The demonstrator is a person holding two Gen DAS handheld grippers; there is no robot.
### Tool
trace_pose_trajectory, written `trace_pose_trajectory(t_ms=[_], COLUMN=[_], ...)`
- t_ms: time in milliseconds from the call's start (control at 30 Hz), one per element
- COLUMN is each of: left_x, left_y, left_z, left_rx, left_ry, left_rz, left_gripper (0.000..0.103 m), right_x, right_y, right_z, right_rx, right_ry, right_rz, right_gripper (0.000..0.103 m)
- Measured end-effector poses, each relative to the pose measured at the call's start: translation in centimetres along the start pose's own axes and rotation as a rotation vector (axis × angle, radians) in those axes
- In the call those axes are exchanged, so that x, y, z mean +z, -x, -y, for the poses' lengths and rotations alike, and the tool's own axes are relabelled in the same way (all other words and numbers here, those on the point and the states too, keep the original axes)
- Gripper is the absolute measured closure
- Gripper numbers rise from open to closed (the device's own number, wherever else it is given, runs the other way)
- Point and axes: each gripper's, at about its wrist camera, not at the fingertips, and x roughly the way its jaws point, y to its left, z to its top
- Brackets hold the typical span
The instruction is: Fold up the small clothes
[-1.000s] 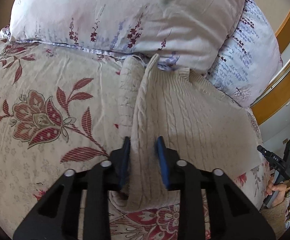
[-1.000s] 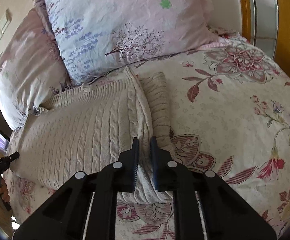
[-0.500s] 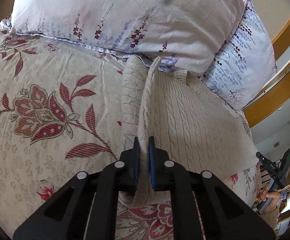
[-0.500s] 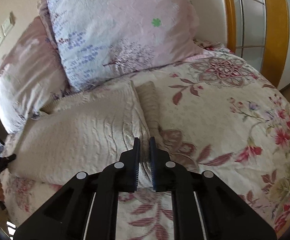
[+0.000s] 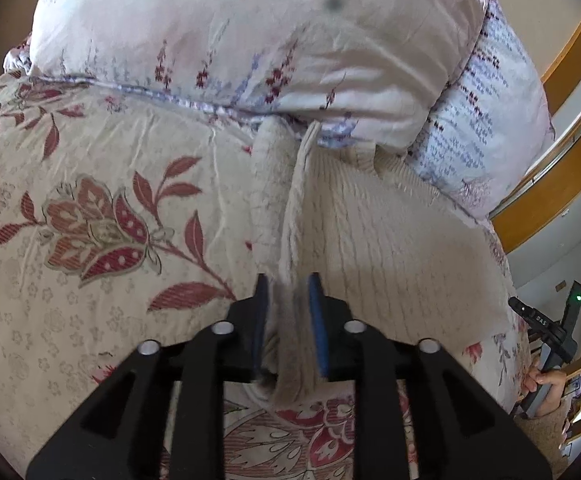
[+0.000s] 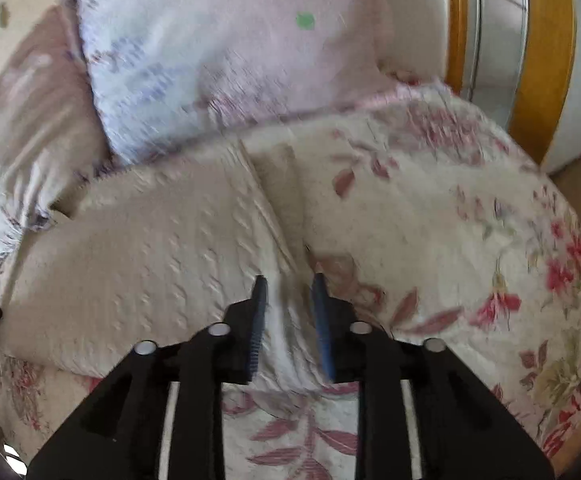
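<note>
Sweater [image 5: 370, 240], cream cable-knit, lies on the floral bedspread [image 5: 90, 200]; its side folds run toward 12 o'clock between the opening, unclenched jaws of left gripper [image 5: 288, 292] and right gripper [image 6: 288, 292].

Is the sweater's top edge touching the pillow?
Touching. In the left wrist view the sweater runs up under the lower edge of the pillow, with no gap.

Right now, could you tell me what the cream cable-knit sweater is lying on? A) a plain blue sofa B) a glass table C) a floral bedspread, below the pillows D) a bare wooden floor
C: the sweater lies spread on the floral bedspread, its top edge by the pillows.
</note>
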Motion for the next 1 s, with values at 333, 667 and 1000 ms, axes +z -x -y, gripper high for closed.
trace_pose_trajectory(t_ms=[333, 667, 1000], left_x=[0.6, 0.5, 0.5], left_y=[-0.2, -4.3, -3.4], left_z=[5.7, 4.8, 3.4], left_rx=[0.033, 0.076, 0.005], left_ry=[-0.206, -0.176, -0.093], left_rz=[0.095, -0.016, -0.027], left_gripper=[0.045, 0.045, 0.046], right_x=[1.4, 1.0, 0.6], right_y=[-2.4, -5.2, -4.8], right_z=[-9.0, -8.8, -8.2], right_rx=[0.110, 0.106, 0.141], right_ry=[0.233, 0.230, 0.214], right_rz=[-0.005, -0.088, -0.081], right_gripper=[0.062, 0.052, 0.051])
